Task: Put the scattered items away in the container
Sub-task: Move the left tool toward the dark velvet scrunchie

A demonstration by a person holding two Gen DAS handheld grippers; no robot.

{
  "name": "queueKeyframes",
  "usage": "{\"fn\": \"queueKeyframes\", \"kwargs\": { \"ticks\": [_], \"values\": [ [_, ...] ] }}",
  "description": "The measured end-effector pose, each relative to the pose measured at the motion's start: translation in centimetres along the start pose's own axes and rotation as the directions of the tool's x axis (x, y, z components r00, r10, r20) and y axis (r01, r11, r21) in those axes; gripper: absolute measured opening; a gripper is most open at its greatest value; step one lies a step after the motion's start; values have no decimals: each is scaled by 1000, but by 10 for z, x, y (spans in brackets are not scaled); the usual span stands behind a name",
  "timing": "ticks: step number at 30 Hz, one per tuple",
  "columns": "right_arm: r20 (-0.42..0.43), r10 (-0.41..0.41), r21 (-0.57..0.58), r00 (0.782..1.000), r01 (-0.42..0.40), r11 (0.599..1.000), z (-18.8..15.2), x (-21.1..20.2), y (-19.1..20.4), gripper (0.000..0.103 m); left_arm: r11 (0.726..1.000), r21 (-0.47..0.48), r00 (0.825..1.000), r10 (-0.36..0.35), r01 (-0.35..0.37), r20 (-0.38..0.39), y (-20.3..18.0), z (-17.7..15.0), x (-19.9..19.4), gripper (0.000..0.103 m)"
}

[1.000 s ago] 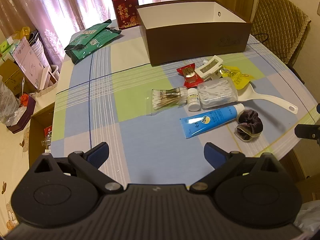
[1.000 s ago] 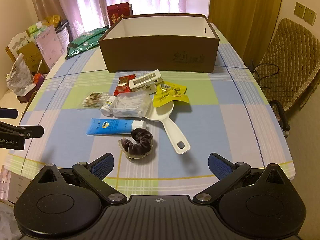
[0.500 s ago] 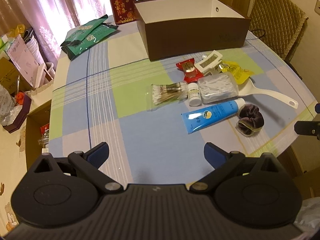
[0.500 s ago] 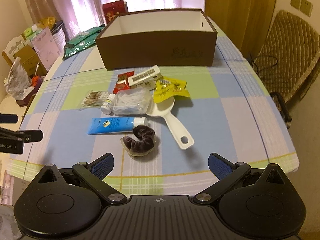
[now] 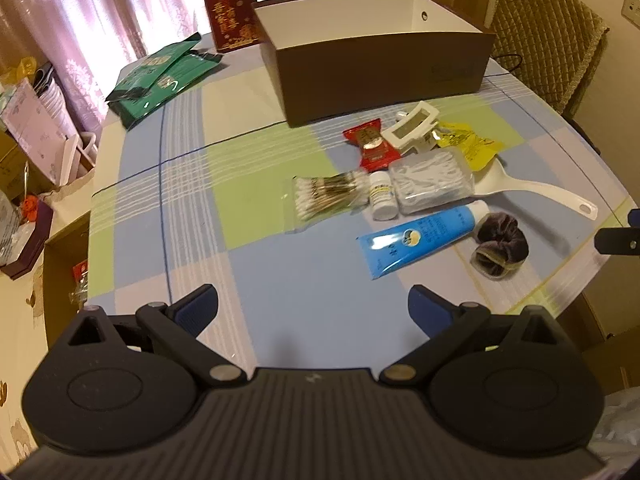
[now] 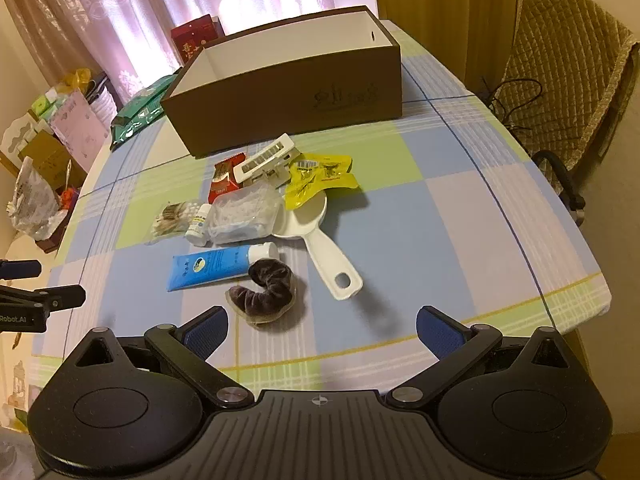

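A brown box [image 5: 384,60] [image 6: 288,96], white inside, stands open at the table's far side. In front of it lies a cluster: cotton swabs [image 5: 326,196], a small white bottle [image 5: 382,196], a clear bag of white picks [image 5: 434,180], a red packet [image 5: 370,148], a white clip [image 5: 412,128], a yellow packet [image 6: 320,178], a white scoop [image 6: 320,248], a blue tube [image 6: 220,266] and a dark scrunchie [image 6: 266,294]. My left gripper [image 5: 314,310] is open and empty above the near table edge. My right gripper [image 6: 322,330] is open and empty, just short of the scrunchie.
Green packets [image 5: 160,76] and a red box [image 5: 232,12] lie at the table's far left. A padded chair [image 6: 568,80] stands at the right. Cartons and bags [image 6: 44,160] crowd the floor at the left. The checked tablecloth [image 5: 200,208] covers the table.
Both grippers have risen and tilted a little; the table items look slightly farther and shifted in view. Nothing on the table has moved. Both jaws stay open.
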State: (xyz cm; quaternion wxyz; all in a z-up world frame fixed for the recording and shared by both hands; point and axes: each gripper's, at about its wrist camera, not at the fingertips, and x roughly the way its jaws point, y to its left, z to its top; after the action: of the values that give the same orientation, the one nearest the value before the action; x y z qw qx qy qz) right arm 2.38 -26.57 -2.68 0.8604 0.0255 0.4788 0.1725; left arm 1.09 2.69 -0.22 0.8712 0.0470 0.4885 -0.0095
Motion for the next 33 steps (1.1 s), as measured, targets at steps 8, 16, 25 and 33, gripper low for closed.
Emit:
{"fn": "queueKeyframes", "kwargs": {
  "ticks": [8,16,25,33],
  "values": [
    [10,65,57,998,-66,996,17,9,-23,103,999,7,999,-38,38,1,-11,16,11,100],
    [-5,156,139,988,-154,978,31,22,-50,103,996,43,997,-77,77,8,-27,27,22,95],
    [-11,182,168,983,-178,970,44,28,-74,103,980,97,985,-173,174,-18,-52,30,35,90],
    [-28,193,181,981,-185,966,49,33,-90,103,953,130,962,-268,273,-51,-72,31,45,78]
  ]
}}
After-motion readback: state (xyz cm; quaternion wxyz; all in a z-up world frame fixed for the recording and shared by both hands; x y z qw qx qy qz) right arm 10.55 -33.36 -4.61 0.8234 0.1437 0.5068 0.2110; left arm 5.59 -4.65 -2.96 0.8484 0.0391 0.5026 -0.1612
